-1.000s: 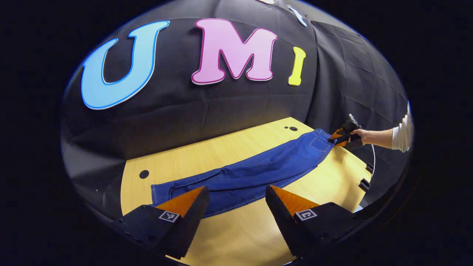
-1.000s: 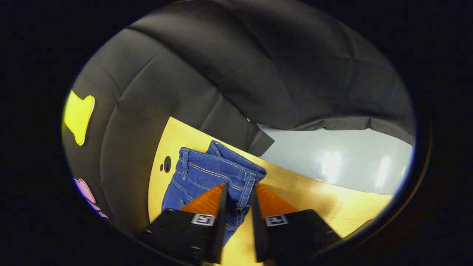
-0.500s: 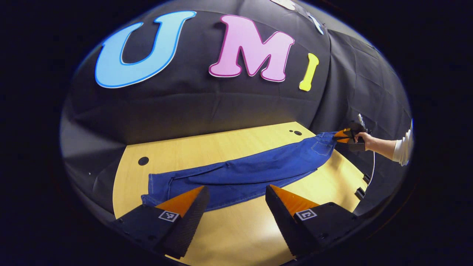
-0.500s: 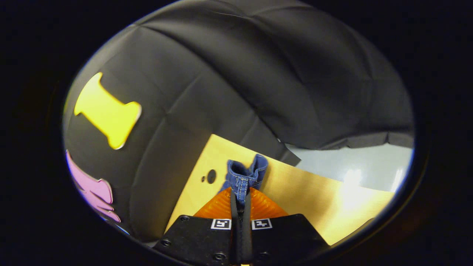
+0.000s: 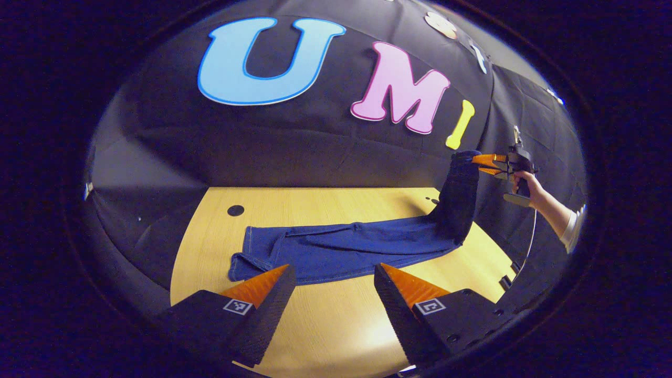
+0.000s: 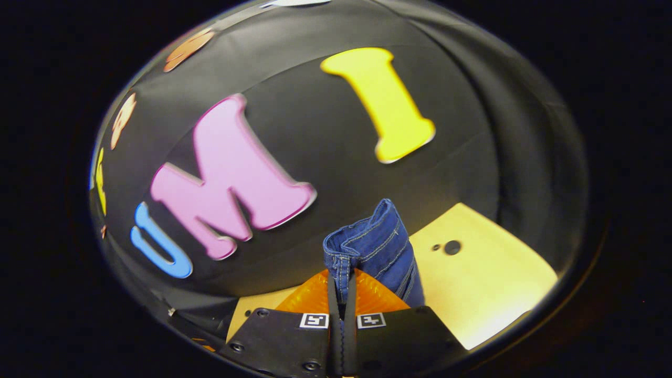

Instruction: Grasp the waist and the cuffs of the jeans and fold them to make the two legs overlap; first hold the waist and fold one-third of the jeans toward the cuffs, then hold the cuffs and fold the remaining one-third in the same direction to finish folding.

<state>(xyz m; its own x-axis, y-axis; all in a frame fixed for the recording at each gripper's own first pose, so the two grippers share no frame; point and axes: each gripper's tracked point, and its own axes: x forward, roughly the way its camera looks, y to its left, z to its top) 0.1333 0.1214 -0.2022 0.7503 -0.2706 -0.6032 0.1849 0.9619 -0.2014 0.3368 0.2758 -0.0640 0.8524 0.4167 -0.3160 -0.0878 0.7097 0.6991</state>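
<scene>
The cuffs (image 5: 247, 260) are seen lying flat on the table (image 5: 336, 325), just beyond the left gripper (image 5: 331, 286), whose fingers are held wide apart with nothing between them. Rightward from the cuffs, the jeans (image 5: 357, 247) are stretched along the table, then bent upward. The waist (image 5: 464, 160), flat on the table a second ago, is now raised well above it, clamped between the closed fingers of the right gripper (image 5: 485, 163); the pinch on the waistband is confirmed in the right gripper view (image 6: 341, 283). The lift is judged to be the opening of a fold; the cuffs are not yet gripped.
</scene>
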